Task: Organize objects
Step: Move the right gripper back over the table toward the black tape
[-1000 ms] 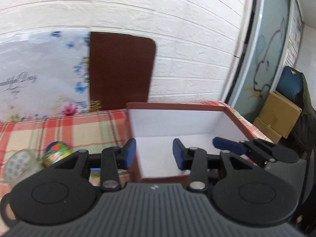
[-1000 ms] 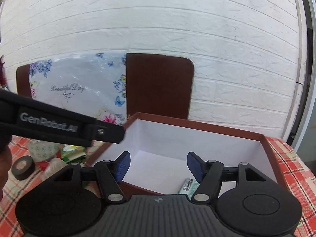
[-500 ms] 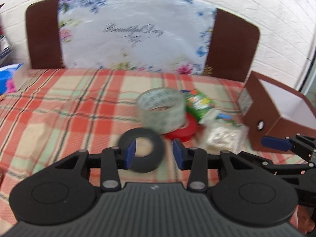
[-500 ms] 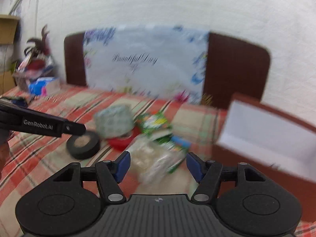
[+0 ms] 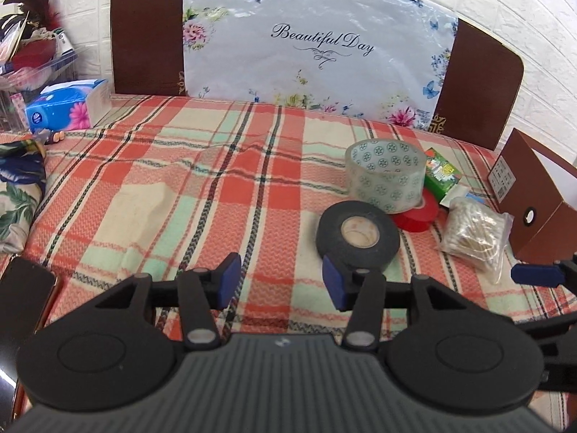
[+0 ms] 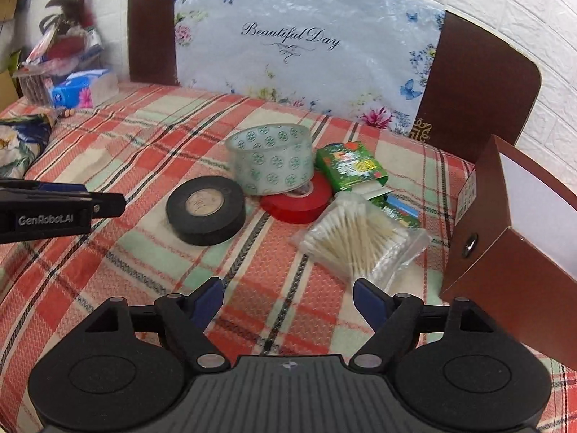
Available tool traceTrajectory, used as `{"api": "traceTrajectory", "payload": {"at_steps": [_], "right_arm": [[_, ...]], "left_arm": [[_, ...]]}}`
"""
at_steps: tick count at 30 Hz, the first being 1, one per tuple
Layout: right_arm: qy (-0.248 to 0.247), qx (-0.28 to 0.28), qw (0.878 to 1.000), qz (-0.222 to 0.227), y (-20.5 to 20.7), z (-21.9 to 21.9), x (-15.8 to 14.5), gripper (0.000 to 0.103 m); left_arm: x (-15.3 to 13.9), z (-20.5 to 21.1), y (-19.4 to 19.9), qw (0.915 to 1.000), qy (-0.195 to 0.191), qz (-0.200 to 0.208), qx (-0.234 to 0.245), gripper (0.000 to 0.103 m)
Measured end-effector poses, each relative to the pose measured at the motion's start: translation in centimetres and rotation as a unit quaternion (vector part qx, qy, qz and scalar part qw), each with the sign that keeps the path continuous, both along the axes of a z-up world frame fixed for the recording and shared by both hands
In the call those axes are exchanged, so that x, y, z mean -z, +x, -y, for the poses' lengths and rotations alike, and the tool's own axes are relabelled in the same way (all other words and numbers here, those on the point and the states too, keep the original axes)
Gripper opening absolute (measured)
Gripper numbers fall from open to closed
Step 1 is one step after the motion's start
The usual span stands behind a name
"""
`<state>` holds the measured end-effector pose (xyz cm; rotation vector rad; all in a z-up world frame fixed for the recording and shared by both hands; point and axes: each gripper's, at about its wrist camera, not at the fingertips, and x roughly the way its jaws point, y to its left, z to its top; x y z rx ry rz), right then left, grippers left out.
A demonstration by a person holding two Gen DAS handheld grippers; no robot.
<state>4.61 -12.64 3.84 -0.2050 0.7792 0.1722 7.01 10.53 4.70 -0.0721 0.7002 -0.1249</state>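
Both grippers hang empty over the checked bedspread, the left gripper half open, the right gripper wider, jaws just opening. The black tape roll lies mid-spread, touching nothing; the clear tape roll leans on the red roll (a nudge could topple it) beside the cotton swab bag, which is slippery, near the brown box at the right edge

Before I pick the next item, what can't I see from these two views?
- Box interior: cut off by the right edge, both views.
- Red tape: partly under the clear tape.
- Green packet print: too small.
- Dark slab: cut by left view's edge.
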Motion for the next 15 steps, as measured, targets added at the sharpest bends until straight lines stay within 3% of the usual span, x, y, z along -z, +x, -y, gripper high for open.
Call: {"api": "traceTrajectory", "payload": {"at_steps": [15], "right_arm": [[-0.028,-0.029,0.998,-0.04,-0.7,-2.3,2.0,0.078]], "left_arm": [[1.1,-1.0,0.1,0.9998,-0.006,-0.014,-0.011,0.055]]}}
